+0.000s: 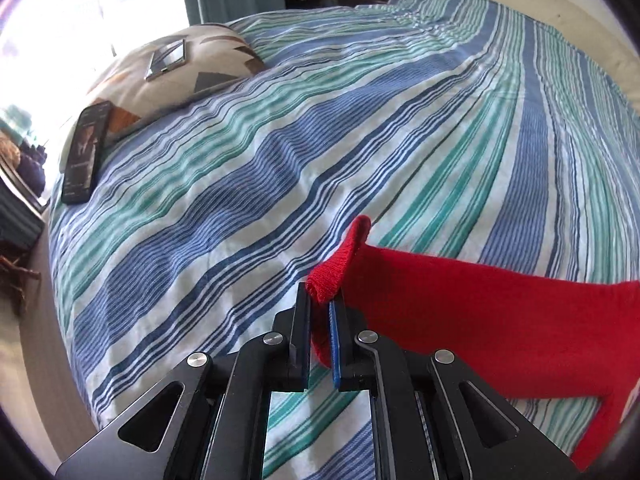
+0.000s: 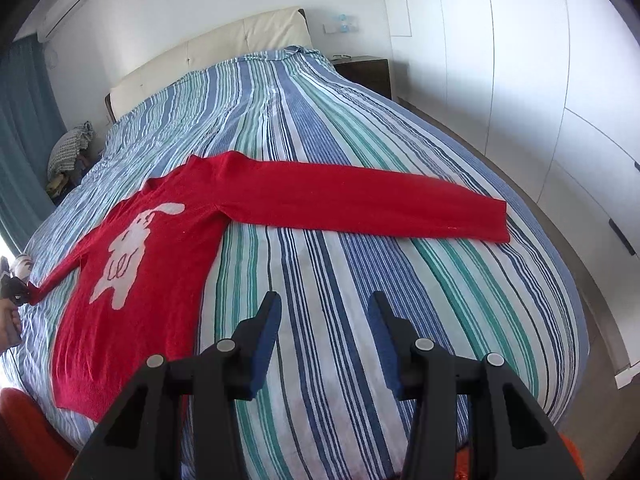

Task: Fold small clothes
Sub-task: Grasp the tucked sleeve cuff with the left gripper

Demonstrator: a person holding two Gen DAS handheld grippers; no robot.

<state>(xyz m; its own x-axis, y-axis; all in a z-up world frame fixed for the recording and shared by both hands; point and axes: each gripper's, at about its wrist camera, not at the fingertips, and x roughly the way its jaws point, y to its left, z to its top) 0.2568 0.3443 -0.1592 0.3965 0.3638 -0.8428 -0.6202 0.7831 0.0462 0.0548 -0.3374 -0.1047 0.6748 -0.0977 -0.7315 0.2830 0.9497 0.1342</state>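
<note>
A red sweater (image 2: 132, 292) with a white rabbit figure lies face up on the striped bed (image 2: 360, 184). Its right sleeve (image 2: 360, 204) stretches flat toward the bed's right side. My left gripper (image 1: 320, 300) is shut on the cuff of the left sleeve (image 1: 340, 264); the sleeve (image 1: 480, 320) runs off to the right in the left wrist view. That gripper also shows at the far left of the right wrist view (image 2: 18, 290). My right gripper (image 2: 324, 304) is open and empty, above bare bedspread, in front of the right sleeve.
A patterned pillow (image 1: 188, 68) with a phone (image 1: 166, 58) on it lies at the bed's far left, and a second phone (image 1: 86, 152) leans beside it. A cream headboard (image 2: 208, 52), a nightstand (image 2: 364, 72) and white wardrobes (image 2: 520, 80) border the bed.
</note>
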